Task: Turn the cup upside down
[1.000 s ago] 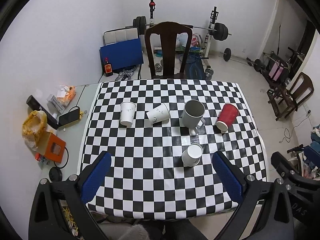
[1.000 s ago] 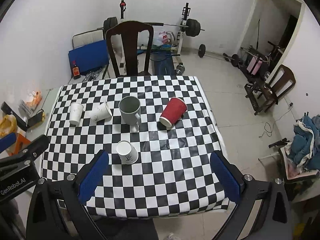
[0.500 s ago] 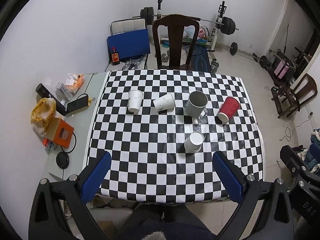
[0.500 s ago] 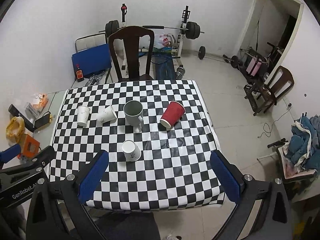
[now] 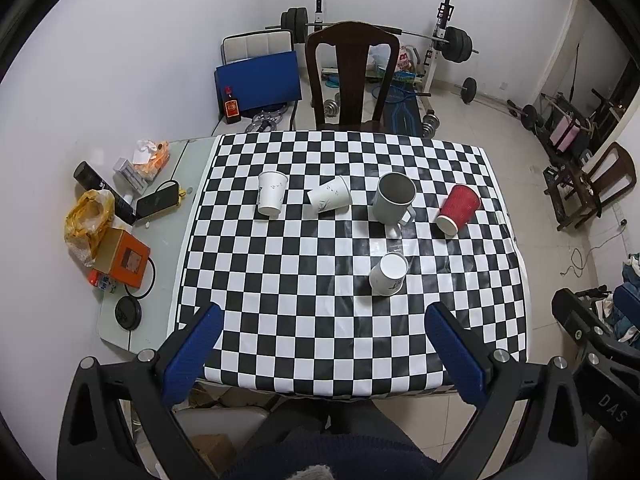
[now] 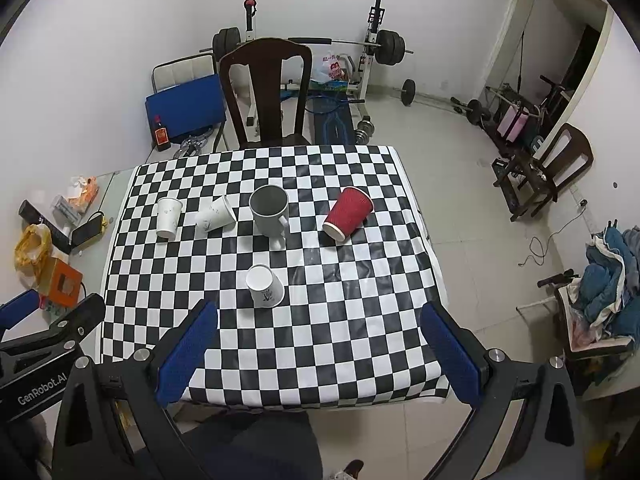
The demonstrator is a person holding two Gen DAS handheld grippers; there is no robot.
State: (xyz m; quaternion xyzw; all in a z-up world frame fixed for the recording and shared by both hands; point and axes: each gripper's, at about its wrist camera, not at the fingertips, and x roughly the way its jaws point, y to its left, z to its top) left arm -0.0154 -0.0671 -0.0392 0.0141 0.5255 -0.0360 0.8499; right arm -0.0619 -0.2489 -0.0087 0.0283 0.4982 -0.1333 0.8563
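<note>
Both claws hung high above the checkered tabletop, holding nothing: the left claw spread wide, the right claw likewise. Left to right in the far row stood a white paper cup, a tipped white cup, a grey mug and a tilted red cup. At 6 o'clock of the mug, an inverted white cup sat alone.

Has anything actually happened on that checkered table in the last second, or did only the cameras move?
Only the cameras moved: both grippers, the left gripper and the right gripper, drew up and back, so the table looks smaller. Nothing was grasped; both jaws stay wide open. The grey mug, red cup and three white paper cups have not shifted.
</note>
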